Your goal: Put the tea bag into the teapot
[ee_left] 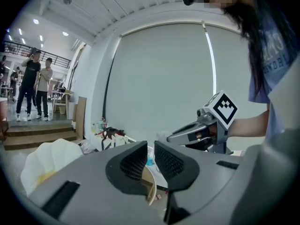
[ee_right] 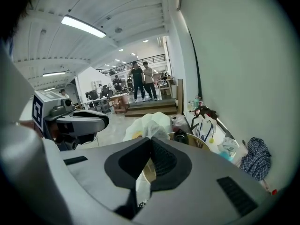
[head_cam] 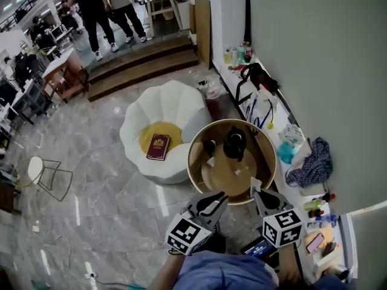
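Just short of the round wooden tray (head_cam: 192, 157), hovering with both tools side by side. Carrying the tea bag (head_cam: 254, 184) in the right gripper (ee_right: 150, 146), pinched flat between fully closed jaws, with white paper showing at the pads. Holding the left gripper (ee_left: 151, 149) alongside, only a narrow slit between its jaws and nothing in it. Aiming, by the look of it, for the black teapot (head_cam: 234, 144), upright toward the far side of the tray and well apart from the bag for now. Cannot tell from above whether the lid is on or off.

Now for the trouble spots. Could drop the bag onto the tray instead of into the pot if released before sitting squarely over the mouth. Could find the mouth covered, with nowhere for the bag to go until the free left gripper lifts the lid. Might clip the small dark cup (head_cam: 209, 147) just beside the pot on the way in, or nudge the pot itself and tip it. Could also snag the limp paper on the pot's rim, or leave it clinging to a pad after opening, being so light. Worth a glance at the white scrap (head_cam: 237, 172) lying on the tray too; cannot say what that is.
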Motion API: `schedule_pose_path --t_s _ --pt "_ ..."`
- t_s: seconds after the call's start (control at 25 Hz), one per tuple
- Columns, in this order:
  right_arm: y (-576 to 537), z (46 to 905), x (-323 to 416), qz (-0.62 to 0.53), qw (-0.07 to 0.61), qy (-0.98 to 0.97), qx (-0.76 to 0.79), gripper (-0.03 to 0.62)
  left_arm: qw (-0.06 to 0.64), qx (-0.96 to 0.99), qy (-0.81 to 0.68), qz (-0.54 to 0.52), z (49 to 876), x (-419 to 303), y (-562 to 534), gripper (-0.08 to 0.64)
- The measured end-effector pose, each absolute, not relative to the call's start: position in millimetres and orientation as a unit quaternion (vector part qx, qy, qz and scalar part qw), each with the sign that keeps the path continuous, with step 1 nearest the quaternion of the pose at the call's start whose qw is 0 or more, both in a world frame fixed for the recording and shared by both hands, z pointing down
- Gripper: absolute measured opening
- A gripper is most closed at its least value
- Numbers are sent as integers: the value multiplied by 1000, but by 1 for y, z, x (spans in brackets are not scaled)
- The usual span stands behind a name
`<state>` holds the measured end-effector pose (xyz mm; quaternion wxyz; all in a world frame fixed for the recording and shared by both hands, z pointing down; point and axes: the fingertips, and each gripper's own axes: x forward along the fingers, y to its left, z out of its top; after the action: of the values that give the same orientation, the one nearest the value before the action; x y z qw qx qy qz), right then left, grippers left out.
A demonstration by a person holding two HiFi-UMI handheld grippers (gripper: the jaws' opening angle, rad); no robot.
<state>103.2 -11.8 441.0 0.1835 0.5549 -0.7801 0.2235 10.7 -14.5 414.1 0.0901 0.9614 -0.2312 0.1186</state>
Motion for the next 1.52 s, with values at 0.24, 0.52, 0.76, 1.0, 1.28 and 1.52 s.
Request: schedule_pose_path --t_s 0.24,0.52,0.76,1.0,1.28,1.52 --pt "-47 442 98 223 194 -764 574 17 96 966 -210 115 420 2 -53 41" --pt "-69 443 96 221 209 -753 584 17 110 967 -203 110 428 -8 -79 41" --pt "-82 446 109 227 217 -742 593 17 119 966 -201 112 432 -5 -95 41" --pt "-100 446 121 226 225 -742 590 17 125 963 -213 109 432 -6 -106 41" --pt "-137 455 139 225 238 -752 572 17 133 953 -247 112 436 -4 -130 41" --pt "-187 467 165 212 268 -773 534 17 156 937 -292 109 453 14 -164 41"
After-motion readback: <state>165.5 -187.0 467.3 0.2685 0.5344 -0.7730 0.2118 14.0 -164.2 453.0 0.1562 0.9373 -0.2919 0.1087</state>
